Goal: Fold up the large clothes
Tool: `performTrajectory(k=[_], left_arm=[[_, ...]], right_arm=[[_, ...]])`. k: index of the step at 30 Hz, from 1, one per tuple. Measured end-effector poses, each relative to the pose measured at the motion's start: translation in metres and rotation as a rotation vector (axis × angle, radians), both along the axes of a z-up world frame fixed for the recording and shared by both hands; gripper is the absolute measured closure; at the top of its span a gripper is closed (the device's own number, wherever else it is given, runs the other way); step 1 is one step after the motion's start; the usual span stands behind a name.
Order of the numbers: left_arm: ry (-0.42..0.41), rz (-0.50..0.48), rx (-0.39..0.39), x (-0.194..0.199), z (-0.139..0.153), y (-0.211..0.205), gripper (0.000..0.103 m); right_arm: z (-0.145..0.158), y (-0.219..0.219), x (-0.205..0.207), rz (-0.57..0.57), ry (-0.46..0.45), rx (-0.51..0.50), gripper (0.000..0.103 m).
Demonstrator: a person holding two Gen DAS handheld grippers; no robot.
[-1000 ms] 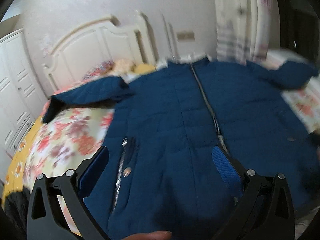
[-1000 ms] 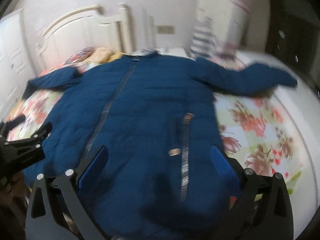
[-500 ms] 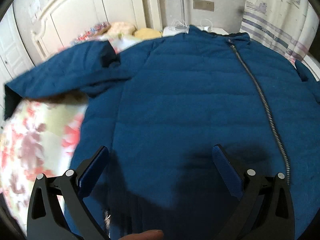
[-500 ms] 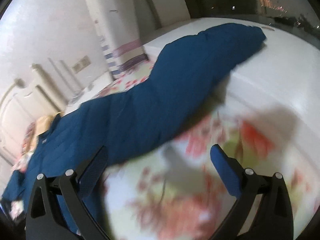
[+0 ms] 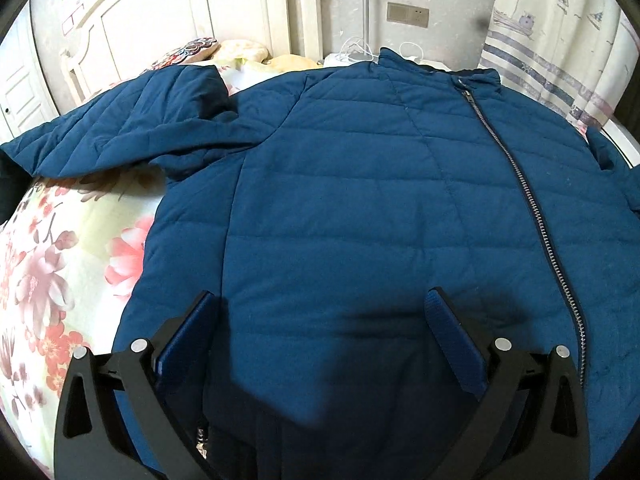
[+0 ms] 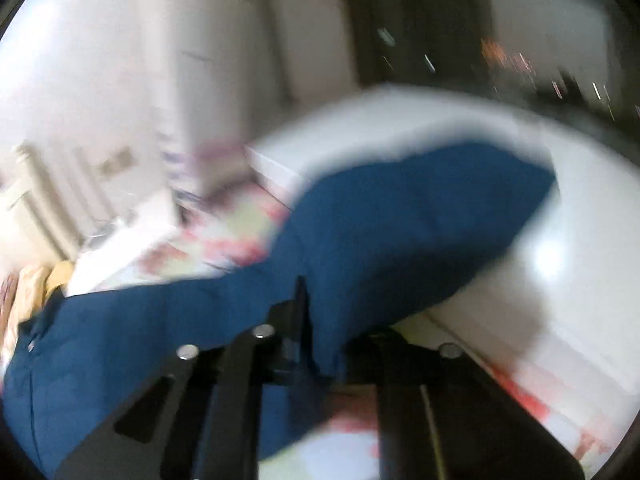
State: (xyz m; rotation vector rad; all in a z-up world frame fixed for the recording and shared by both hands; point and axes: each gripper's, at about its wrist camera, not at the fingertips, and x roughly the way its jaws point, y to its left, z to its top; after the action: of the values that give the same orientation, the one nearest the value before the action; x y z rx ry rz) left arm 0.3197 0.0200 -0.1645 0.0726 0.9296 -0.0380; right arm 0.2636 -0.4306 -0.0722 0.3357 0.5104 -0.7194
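A large navy quilted jacket (image 5: pixel 360 184) lies face up on the bed, zipper (image 5: pixel 532 208) closed, its left sleeve (image 5: pixel 120 132) spread out to the side. My left gripper (image 5: pixel 320 328) is open and empty, hovering just above the jacket's lower front. In the blurred right wrist view my right gripper (image 6: pixel 320 320) is shut on the jacket's right sleeve (image 6: pixel 400 232), pinching its lower edge; the sleeve's cuff end stretches away to the upper right.
The bed has a floral sheet (image 5: pixel 60 264) and a white headboard (image 5: pixel 180 12), with pillows (image 5: pixel 240 52) near it. A striped curtain (image 5: pixel 552 40) hangs at the right. A white surface (image 6: pixel 560 280) lies beyond the sleeve.
My right gripper closed in on the right sleeve and shut on it. My left gripper stayed open, shifting slightly over the jacket front.
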Motion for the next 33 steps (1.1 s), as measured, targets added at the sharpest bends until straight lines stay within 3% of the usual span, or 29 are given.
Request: performTrajectory(k=[3,5,9,11,12,15,18,23,26,29,33], left_arm=[[0.000,0.000,-0.001,0.000,0.000,-0.001,0.004],[0.001,0.000,-0.001,0.001,0.000,-0.001,0.004],[0.001,0.000,-0.004,0.000,0.000,0.000,0.004],[0.001,0.001,-0.009,0.000,0.001,0.001,0.004],[0.001,0.001,-0.010,0.000,0.001,0.001,0.004],[0.000,0.000,-0.017,0.000,0.001,0.002,0.004],[0.000,0.001,-0.015,-0.002,0.001,0.002,0.004],[-0.043,-0.019,0.032,-0.010,0.015,-0.017,0.004],[-0.126,-0.175,0.021,-0.022,0.043,-0.065,0.004],[-0.232,-0.394,0.114,-0.034,0.072,-0.148,0.004],[-0.298,-0.649,0.228,-0.043,0.081,-0.262,0.004]], right_arm=[[0.029,0.074,0.022,0.193,-0.018,-0.155,0.095],[0.039,0.150,0.044,0.382,0.012,-0.284,0.095],[0.009,0.264,0.075,0.700,0.156,-0.341,0.091],[-0.038,0.313,0.096,0.849,0.372,-0.299,0.041],[-0.063,0.327,0.102,0.890,0.458,-0.278,0.033],[-0.064,0.329,0.092,0.859,0.442,-0.290,0.026],[-0.038,0.294,0.065,0.837,0.406,-0.092,0.024],[-0.016,0.234,-0.020,0.736,0.236,0.102,0.021],[-0.030,0.200,-0.070,0.648,0.158,0.240,0.021],[-0.052,0.196,-0.102,0.621,0.125,0.318,0.022],[-0.057,0.212,-0.115,0.634,0.115,0.240,0.021]])
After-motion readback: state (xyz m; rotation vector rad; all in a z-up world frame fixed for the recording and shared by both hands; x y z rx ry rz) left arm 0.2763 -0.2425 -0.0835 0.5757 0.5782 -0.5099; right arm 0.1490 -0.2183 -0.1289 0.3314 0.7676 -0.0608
